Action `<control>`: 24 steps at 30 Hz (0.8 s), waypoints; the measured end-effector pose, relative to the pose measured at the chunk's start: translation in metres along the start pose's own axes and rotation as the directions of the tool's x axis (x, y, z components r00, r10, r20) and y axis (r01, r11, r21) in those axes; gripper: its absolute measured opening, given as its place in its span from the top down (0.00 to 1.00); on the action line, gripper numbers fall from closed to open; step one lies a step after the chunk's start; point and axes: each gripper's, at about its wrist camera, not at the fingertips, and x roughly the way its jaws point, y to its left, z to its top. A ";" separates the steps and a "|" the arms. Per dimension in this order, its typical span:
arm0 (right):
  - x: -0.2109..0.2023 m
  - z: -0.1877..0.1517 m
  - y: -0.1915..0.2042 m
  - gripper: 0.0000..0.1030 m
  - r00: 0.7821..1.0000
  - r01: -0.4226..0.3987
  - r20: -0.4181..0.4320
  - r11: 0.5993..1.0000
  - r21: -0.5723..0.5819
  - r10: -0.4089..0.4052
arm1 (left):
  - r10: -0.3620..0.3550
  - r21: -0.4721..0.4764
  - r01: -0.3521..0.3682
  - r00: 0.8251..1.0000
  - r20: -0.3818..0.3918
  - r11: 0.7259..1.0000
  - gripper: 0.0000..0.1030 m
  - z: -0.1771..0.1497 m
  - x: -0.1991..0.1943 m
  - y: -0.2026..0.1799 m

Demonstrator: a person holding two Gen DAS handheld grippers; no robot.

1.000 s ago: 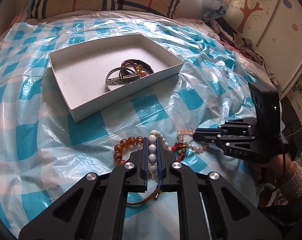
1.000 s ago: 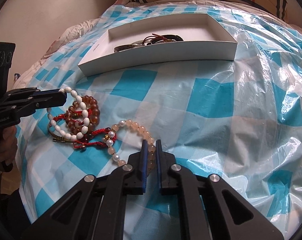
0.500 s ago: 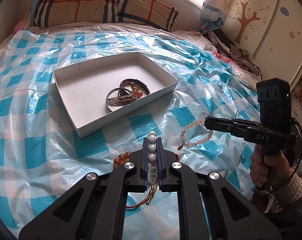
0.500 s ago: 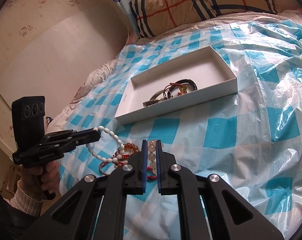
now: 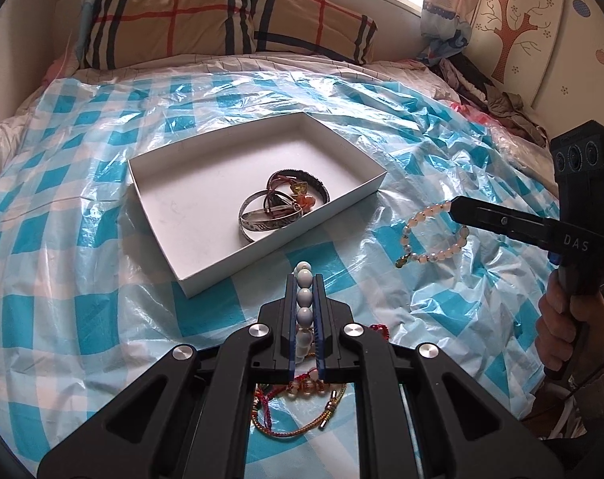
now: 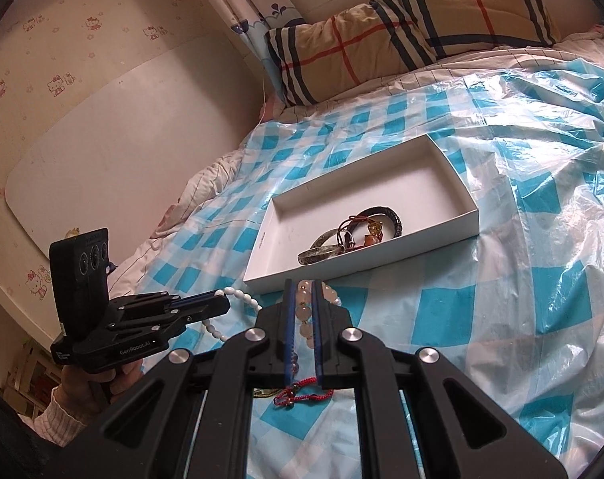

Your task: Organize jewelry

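Observation:
My left gripper is shut on a white bead bracelet, lifted off the bed; from the right wrist view the same bracelet hangs from its tips. My right gripper is shut on a pale pink bead bracelet, which dangles in the air right of the white box. The box holds a silver bangle, a dark bangle and cord pieces. Red and gold cord bracelets lie on the bed below my left gripper.
A blue-and-white checked plastic sheet covers the bed. A plaid pillow lies at the head. Clothes are piled at the far right. A hand holds the right gripper's handle.
Both grippers have risen with their bracelets off the bed. The pink bracelet now hangs free in the air, and the amber bracelet has dropped out of sight below the left gripper.

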 end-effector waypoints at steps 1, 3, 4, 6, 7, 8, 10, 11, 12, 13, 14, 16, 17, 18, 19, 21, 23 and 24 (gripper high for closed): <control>0.000 0.001 0.001 0.92 1.000 -0.001 0.003 1.000 -0.001 0.001 | 0.003 0.001 -0.003 1.000 0.002 1.000 0.93 0.001 0.000 0.000; 0.001 0.002 0.002 0.92 1.000 -0.004 0.009 1.000 -0.004 0.004 | 0.011 0.007 -0.011 1.000 0.007 1.000 0.93 0.002 0.000 -0.001; 0.001 0.004 0.002 0.92 1.000 -0.006 0.011 1.000 -0.005 0.006 | 0.013 0.010 -0.013 1.000 0.009 1.000 0.93 0.003 0.000 -0.002; 0.002 0.006 0.004 0.92 1.000 -0.008 0.014 1.000 -0.008 0.008 | 0.013 0.014 -0.013 1.000 0.013 1.000 0.93 0.004 0.000 -0.004; 0.003 0.007 0.004 0.92 1.000 -0.010 0.016 1.000 -0.010 0.010 | 0.014 0.016 -0.014 1.000 0.015 1.000 0.93 0.006 0.000 -0.005; 0.003 0.008 0.005 0.92 1.000 -0.011 0.017 1.000 -0.012 0.012 | 0.014 0.019 -0.014 1.000 0.017 1.000 0.93 0.006 0.000 -0.006; 0.004 0.010 0.005 0.92 1.000 -0.014 0.022 1.000 -0.014 0.014 | 0.012 0.023 -0.013 1.000 0.020 1.000 0.93 0.008 0.000 -0.007; 0.004 0.011 0.006 0.92 1.000 -0.016 0.024 1.000 -0.016 0.016 | 0.012 0.025 -0.013 1.000 0.022 1.000 0.93 0.009 0.001 -0.008; 0.005 0.012 0.007 0.92 1.000 -0.017 0.026 1.000 -0.017 0.018 | 0.012 0.028 -0.013 1.000 0.025 1.000 0.93 0.010 0.001 -0.009; 0.005 0.013 0.007 0.92 0.999 -0.019 0.027 1.000 -0.019 0.019 | 0.013 0.030 -0.013 1.000 0.027 0.999 0.93 0.011 0.001 -0.010; 0.005 0.013 0.007 0.92 0.999 -0.020 0.029 1.000 -0.020 0.020 | 0.012 0.033 -0.013 1.000 0.029 0.999 0.93 0.012 0.001 -0.011; 0.006 0.015 0.008 0.92 0.999 -0.022 0.030 1.000 -0.021 0.023 | 0.011 0.039 -0.012 0.999 0.033 0.999 0.93 0.015 0.001 -0.014; 0.006 0.015 0.008 0.92 0.999 -0.023 0.032 0.999 -0.022 0.024 | 0.010 0.041 -0.011 0.999 0.035 0.999 0.93 0.016 0.001 -0.015; 0.006 0.016 0.008 0.92 0.999 -0.023 0.034 0.999 -0.023 0.024 | 0.008 0.043 -0.009 0.999 0.036 0.999 0.93 0.017 0.001 -0.016; 0.006 0.016 0.008 0.92 0.999 -0.023 0.036 0.999 -0.022 0.024 | 0.006 0.043 -0.007 0.999 0.037 0.999 0.93 0.018 0.002 -0.017; 0.007 0.018 0.007 0.92 0.999 -0.025 0.040 0.999 -0.020 0.025 | 0.000 0.043 -0.002 0.999 0.041 0.999 0.93 0.021 0.003 -0.018; 0.008 0.020 0.006 0.92 0.999 -0.027 0.045 0.999 -0.017 0.028 | -0.007 0.042 0.005 0.999 0.046 0.999 0.93 0.025 0.004 -0.018; 0.009 0.021 0.006 0.92 0.998 -0.029 0.047 0.999 -0.016 0.030 | -0.010 0.042 0.008 0.999 0.050 0.999 0.93 0.027 0.004 -0.019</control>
